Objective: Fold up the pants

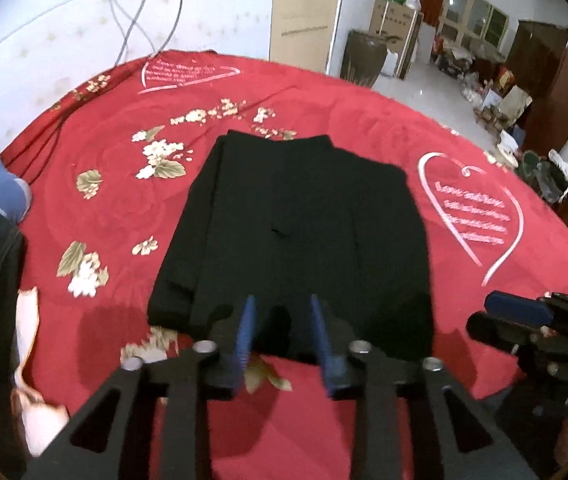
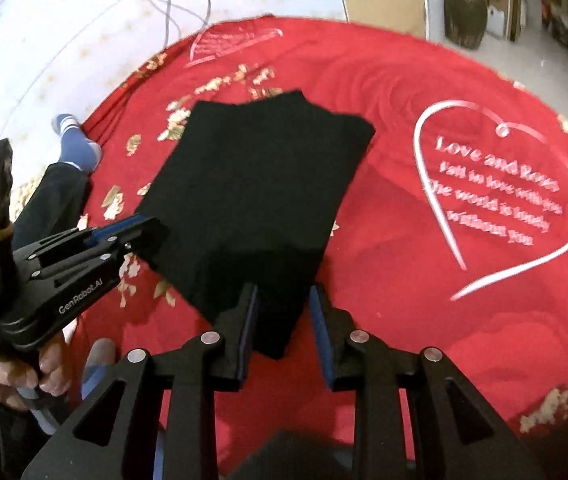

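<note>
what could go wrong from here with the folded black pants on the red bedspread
1. The right hand-held gripper stands open with the near corner of the pants between its pads; lifting away could snag it and undo the fold.
2. The left hand-held gripper hangs open over the near edge, where it might drag the layers.

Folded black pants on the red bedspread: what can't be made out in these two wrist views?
- Folded black pants: layers and waistband unreadable in both views; dark fabric shows no detail.
- Near hem: partly covered by the left gripper and the right gripper.
- Right gripper in the left view: cut off by the frame edge.
- Heart lettering on the red bedspread: blurred in the left view.
</note>
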The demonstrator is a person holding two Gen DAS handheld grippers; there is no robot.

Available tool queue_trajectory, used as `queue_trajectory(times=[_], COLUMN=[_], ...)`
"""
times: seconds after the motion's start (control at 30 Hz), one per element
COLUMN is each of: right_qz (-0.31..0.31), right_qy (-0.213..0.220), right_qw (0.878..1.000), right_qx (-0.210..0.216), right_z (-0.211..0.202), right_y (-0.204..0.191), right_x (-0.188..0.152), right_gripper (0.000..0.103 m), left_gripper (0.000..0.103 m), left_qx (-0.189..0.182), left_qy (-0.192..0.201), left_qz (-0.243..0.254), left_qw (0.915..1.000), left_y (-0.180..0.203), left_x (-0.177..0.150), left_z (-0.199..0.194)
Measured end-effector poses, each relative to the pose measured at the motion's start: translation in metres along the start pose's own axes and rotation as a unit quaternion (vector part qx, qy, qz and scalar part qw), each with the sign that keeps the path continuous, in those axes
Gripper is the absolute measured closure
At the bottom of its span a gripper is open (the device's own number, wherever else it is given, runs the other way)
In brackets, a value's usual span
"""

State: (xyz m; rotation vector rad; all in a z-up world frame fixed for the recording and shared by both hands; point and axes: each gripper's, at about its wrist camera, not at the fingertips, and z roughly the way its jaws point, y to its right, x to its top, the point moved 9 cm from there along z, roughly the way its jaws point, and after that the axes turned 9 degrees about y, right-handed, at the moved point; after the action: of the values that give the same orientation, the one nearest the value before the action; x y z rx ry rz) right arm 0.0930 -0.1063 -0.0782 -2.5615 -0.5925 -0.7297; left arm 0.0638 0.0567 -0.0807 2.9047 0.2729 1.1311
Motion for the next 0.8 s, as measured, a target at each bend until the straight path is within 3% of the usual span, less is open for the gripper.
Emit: queue_trajectory(times=[0.07,0.33,0.8], right_qz=[-0.003,-0.036,-0.037], right_qy=[0.013,0.004,-0.006], right_qw=[1.000,0.999,0.999], right_qx=[-0.001,-0.026,-0.019], right_z=[-0.008,-0.008,0.000], right_y=[-0.005,-0.004,-0.001], right_x=[-0.005,-0.031,-0.041], right_gripper=[0.052,0.052,0.052], left_gripper=[0.060,0.060,0.060], left_qx=[0.000,0.017,0.017], left_qy=[0.010,0.010,-0.012], left_qz=[-0.001,-0.007,-0.007], left_qw=[0.9999,0.9998,0.9998], left_y=[0.005,0.007,0.011], left_x=[-0.004,-0.020,-0.035], left_z=[-0.012,-0.023,-0.004])
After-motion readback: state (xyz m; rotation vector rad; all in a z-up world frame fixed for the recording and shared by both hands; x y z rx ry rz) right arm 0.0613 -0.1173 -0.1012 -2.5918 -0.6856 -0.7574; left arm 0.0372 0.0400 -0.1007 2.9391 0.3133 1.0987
